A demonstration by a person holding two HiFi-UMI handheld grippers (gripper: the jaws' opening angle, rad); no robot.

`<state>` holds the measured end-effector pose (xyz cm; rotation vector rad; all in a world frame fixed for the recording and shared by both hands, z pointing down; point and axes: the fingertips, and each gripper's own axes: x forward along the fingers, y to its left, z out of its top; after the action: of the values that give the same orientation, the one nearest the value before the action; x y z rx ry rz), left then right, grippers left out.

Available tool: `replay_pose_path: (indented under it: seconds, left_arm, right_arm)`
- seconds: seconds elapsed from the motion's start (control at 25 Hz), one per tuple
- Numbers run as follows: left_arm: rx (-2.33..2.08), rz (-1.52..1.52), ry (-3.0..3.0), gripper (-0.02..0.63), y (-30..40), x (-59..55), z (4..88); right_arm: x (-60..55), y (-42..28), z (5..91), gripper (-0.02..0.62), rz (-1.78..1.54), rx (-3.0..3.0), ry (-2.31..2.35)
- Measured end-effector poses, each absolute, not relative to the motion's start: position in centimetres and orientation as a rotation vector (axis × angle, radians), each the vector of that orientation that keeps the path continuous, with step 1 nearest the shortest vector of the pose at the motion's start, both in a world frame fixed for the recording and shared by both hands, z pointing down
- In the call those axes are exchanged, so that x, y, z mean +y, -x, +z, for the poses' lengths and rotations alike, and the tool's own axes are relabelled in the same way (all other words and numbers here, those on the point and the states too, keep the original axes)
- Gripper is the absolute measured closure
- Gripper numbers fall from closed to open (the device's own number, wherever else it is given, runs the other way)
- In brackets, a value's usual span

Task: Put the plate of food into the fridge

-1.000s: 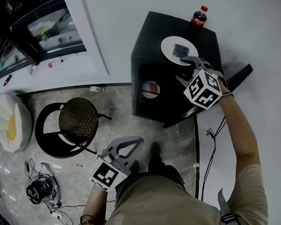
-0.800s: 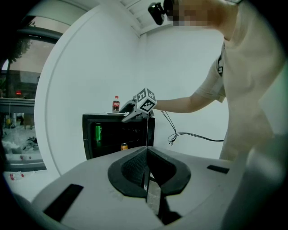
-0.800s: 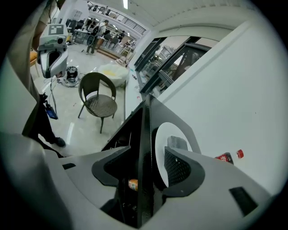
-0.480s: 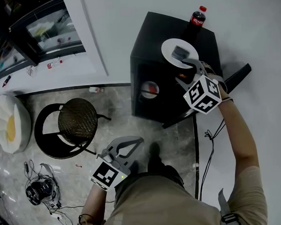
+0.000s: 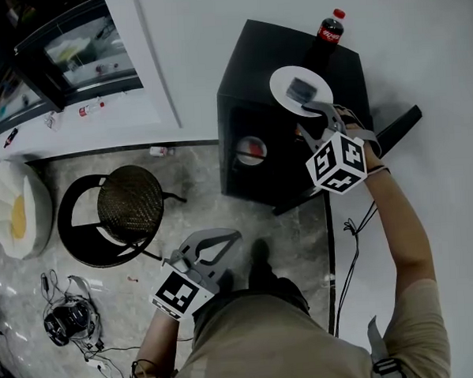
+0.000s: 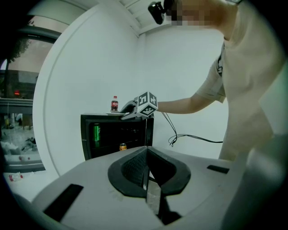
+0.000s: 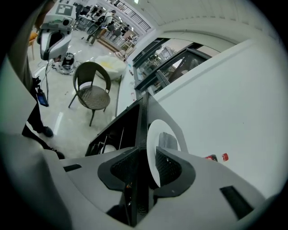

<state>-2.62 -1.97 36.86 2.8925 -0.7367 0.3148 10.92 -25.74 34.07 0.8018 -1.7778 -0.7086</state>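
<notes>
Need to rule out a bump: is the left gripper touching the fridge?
Apart. Head view shows floor between the left gripper and the fridge.

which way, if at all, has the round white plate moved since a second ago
No: the white plate keeps its spot on the black fridge beside the cola bottle.

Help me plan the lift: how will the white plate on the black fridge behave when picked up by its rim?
The plate looks stiff, so it likely won't flex, though it may chip. The right gripper has just been closing its jaws with only one rim edge between them, so it may tilt. The grey food lies loose and could slide.
</notes>
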Motion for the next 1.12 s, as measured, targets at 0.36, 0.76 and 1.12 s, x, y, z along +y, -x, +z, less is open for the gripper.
replay_pose_path:
  seconds: [0.36, 0.76, 1.12]
  left_arm:
    - [-0.724, 0.322, -2.892, 0.597, 1.9, -2.2, 37.1]
    - [-0.707, 0.129, -2.758, 0.597, 0.4, -5.8, 37.0]
    - [-0.628, -0.248, -2.507, 0.595, -2.7, -15.9, 32.8]
  right_arm:
    - [-24.9, -10.9, 33.1, 0.543, -0.851, -1.742, -0.855]
    - [-23.1, -10.5, 32.8, 0.557, -0.923, -1.712, -0.842]
    - [-22.1, -10.3, 33.3, 0.557, -0.961, -1.696, -0.808]
